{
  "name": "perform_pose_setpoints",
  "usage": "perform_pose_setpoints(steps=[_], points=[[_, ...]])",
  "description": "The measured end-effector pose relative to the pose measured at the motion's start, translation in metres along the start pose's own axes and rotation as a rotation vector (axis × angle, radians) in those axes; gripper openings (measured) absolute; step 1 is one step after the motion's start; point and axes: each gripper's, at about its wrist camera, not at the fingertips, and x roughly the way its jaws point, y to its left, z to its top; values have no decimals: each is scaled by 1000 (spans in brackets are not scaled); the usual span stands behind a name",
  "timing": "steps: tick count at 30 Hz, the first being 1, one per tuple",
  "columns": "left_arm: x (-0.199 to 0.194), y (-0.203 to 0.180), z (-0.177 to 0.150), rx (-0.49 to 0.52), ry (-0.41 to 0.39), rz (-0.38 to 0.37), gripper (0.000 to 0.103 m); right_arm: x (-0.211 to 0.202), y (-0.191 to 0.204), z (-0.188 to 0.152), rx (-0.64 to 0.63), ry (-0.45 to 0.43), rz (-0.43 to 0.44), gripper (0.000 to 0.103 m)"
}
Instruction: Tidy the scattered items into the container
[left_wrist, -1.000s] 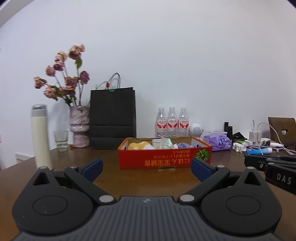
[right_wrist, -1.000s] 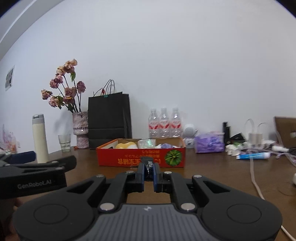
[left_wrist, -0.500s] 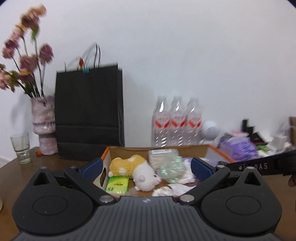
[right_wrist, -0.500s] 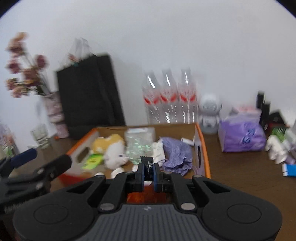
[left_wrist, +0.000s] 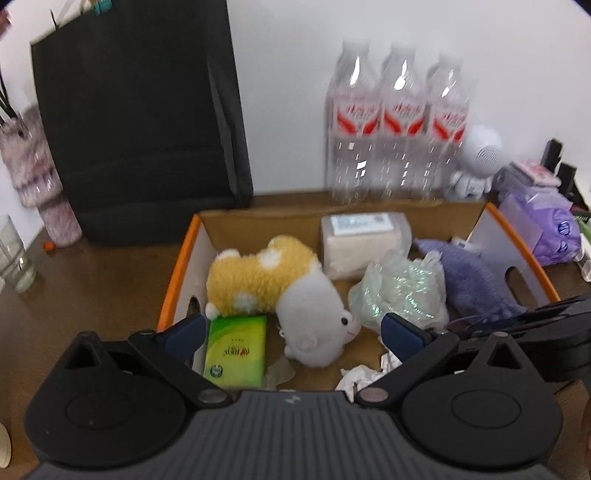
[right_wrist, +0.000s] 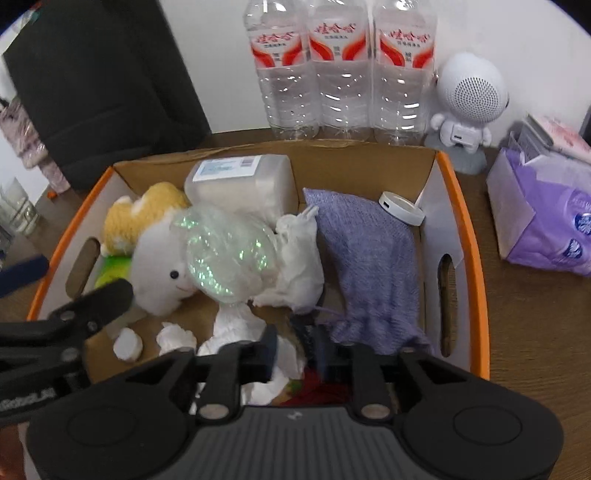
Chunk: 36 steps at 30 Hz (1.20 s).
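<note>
Over the box (right_wrist: 468, 236), left gripper (left_wrist: 291, 332) jaws spread wide, right gripper (right_wrist: 299, 350) jaws parted, both empty.

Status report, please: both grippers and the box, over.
Left gripper open above cardboard box. Right gripper open over box, small dark item blurred between jaws. Nothing blocking.

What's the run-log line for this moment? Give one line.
left gripper: open, empty | right gripper: open | both above box | plush toy, purple cloth inside
</note>
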Motion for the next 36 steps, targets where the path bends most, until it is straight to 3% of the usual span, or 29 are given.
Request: perform_pose_setpoints(steps=[2,4,6,9,15,25,36], points=[[1,4,6,-8,37,2,103,-7,0,4,2,-3,-5,31],[-1,6,12,-4,80,2,103,-19,-1,8,11,-7,-12,41],[-4,10,20,-17,140,-14,103,-32,-2,12,19,8,-26,62],[-14,14,32,-63,231,-46,103,-47,-4,18,39,92,-47,81],[-73,10,51,-80,214,-56,103,-98,3,19,72,116,-75,82],[-167,6,71,-66,72,-53,103,-208,22,22,54,-35,-96,89],[-177,8,47,-77,31,-35,103,-216,27,0,70,-69,-94,90]])
